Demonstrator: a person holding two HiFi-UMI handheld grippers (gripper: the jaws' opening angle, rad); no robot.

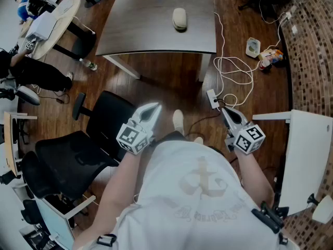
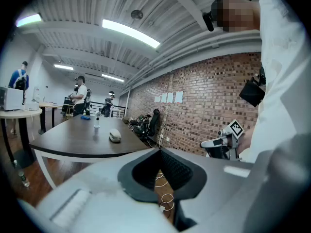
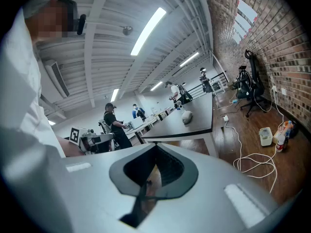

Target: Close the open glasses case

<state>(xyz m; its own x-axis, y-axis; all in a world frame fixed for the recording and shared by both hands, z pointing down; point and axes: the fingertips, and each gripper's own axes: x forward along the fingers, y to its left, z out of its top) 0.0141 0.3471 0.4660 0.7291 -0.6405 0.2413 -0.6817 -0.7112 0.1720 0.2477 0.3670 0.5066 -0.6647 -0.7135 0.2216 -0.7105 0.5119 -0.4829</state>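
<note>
Dark wooden floor (image 1: 171,82) ran under a grey-brown desk (image 1: 145,30), with a brick wall (image 2: 209,96) along one side and white cables (image 1: 234,69) looped on the boards. No writing could be read: the sheets on the brick were too small, and the lettering under the faint emblem on your white shirt (image 1: 203,191) was washed out. Each gripper's cube carried only square black-and-white markers. The glasses case (image 1: 179,19) lay on the desk, well apart from you, a pale, rounded oval with a darker line round its edge, and it looked shut. You held the left gripper (image 1: 155,108) and the right gripper (image 1: 226,112) near your body above the floor, both sets of fingers pressed together with nothing between them.
</note>
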